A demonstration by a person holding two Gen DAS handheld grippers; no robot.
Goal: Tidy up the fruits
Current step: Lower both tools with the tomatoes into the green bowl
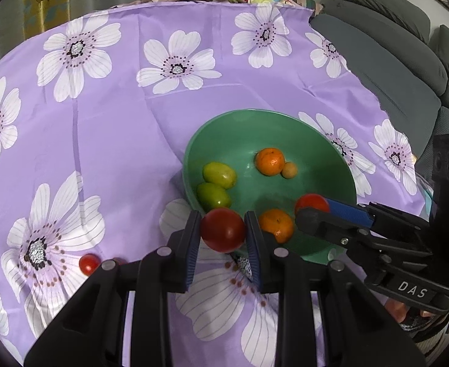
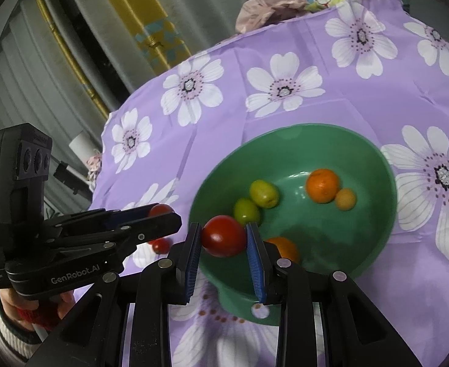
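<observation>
Left claw (image 1: 223, 229): closed on a red tomato (image 1: 223, 229), held between both blue pads at the near rim of the green bowl (image 1: 273, 122). The claw points forward and slightly down over the tabletop (image 1: 117, 140), which carries a purple flowered cloth.

Right claw (image 2: 223, 236): closed on a second tomato (image 2: 223, 236), likewise pinched between its pads, over the bowl's near left rim. In the left wrist view this claw enters from the right, angled leftward across the bowl's near edge, with its tomato showing just past the fingertips.

Ahead of both claws, inside the bowl: two green fruits (image 1: 218, 175) touching each other on the left, an orange (image 1: 270, 161) with a small tan fruit (image 1: 289, 170) touching it farther back, and another orange (image 1: 277, 224) just beyond the left claw's right finger.

Left of the left claw, on the cloth: one small tomato (image 1: 89, 264), partly hidden by the claw's frame.

In the right wrist view, the hand holding the left claw appears at lower left, with a red cuff.
</observation>
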